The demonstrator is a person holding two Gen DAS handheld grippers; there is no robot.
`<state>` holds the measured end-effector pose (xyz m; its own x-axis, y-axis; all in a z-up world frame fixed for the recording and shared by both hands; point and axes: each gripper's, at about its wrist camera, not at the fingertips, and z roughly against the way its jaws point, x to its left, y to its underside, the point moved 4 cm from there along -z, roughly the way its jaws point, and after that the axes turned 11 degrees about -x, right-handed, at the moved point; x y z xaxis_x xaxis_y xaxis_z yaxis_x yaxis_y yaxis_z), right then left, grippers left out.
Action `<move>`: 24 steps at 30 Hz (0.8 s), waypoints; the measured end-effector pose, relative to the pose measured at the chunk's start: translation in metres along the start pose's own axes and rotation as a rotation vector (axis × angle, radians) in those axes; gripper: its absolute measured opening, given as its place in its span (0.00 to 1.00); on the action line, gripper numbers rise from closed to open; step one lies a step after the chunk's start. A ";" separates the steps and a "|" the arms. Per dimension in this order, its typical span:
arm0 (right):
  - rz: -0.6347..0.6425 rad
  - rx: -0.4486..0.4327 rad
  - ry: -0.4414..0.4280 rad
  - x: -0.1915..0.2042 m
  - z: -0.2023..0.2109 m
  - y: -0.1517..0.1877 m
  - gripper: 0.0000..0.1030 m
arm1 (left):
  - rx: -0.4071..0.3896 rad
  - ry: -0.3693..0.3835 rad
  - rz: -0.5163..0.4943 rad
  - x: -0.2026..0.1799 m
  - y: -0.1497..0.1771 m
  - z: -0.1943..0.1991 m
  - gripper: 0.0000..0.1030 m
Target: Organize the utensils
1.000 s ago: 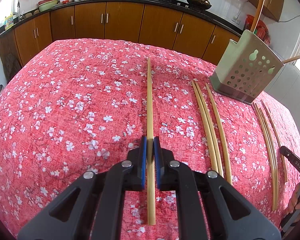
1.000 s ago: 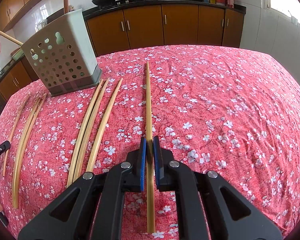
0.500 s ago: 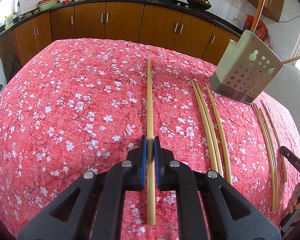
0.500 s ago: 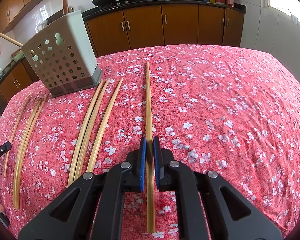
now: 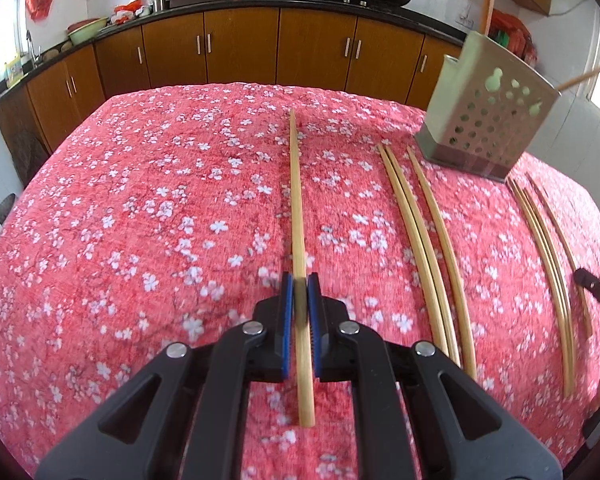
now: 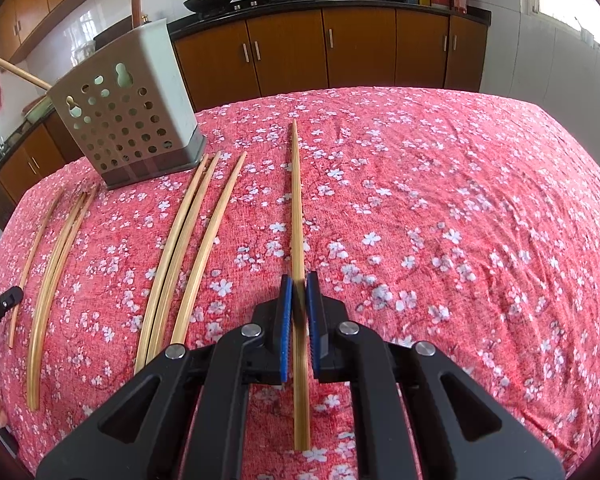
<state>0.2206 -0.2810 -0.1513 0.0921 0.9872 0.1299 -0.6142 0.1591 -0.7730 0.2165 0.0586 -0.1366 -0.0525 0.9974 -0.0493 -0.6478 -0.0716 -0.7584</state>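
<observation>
Lengthwise, each gripper has a single bamboo chopstick running straight out along its fingers, thick butt end toward the camera and thin tip pointing away across the table toward the kitchen cabinets [image 5: 240, 56]; the left gripper [image 5: 300, 280] is clamped on its chopstick [image 5: 296, 208] between the blue pads [image 5: 286, 320], the stick's long axis lying in line with the tool; the butt sticks out behind the pads, over the red floral tablecloth [image 5: 140, 220]; the right gripper [image 6: 299, 280] is likewise closed on its own chopstick [image 6: 296, 208], held the same way, tip forward and butt back; whether either stick is lifted clear of the cloth or resting on it I cannot tell; both tools sit low and tilted down toward the table, roughly level with each other.

Between the two tools, loose chopsticks lie on the cloth in two groups of three, all roughly parallel to the held ones; one group [image 5: 428, 240] lies just beside the left gripper's stick, the other group [image 5: 548, 248] farther off; in the right wrist view the same groups appear at [image 6: 188, 240] and [image 6: 56, 248]; the perforated grey utensil holder [image 6: 132, 120] stands upright at their far ends, wooden handles rising out of it; its base [image 5: 460, 156] is near the chopstick tips.
</observation>
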 end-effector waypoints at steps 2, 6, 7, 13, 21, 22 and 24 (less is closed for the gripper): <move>0.000 0.000 0.000 0.001 0.001 0.001 0.09 | 0.000 -0.002 -0.006 -0.002 0.003 0.003 0.10; 0.000 0.000 0.001 -0.001 0.001 0.000 0.08 | 0.001 0.001 -0.008 -0.002 0.003 0.002 0.08; 0.002 0.002 0.004 -0.001 0.001 -0.001 0.07 | 0.005 0.000 -0.011 -0.002 0.002 0.001 0.08; -0.034 -0.109 -0.017 -0.008 0.034 -0.022 0.07 | -0.052 0.026 0.018 0.001 -0.018 0.023 0.08; -0.050 -0.308 -0.035 -0.013 0.082 -0.068 0.07 | -0.232 0.074 0.076 0.005 -0.068 0.076 0.08; -0.048 -0.330 -0.039 -0.012 0.087 -0.073 0.07 | -0.252 0.079 0.083 0.005 -0.074 0.083 0.08; -0.047 -0.361 -0.043 -0.010 0.094 -0.082 0.07 | -0.291 0.088 0.096 0.006 -0.087 0.093 0.08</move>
<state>0.1964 -0.3048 -0.0311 0.0764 0.9787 0.1908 -0.2936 0.2050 -0.9337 0.2021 0.0699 -0.0102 -0.0293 0.9839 -0.1761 -0.3980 -0.1731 -0.9009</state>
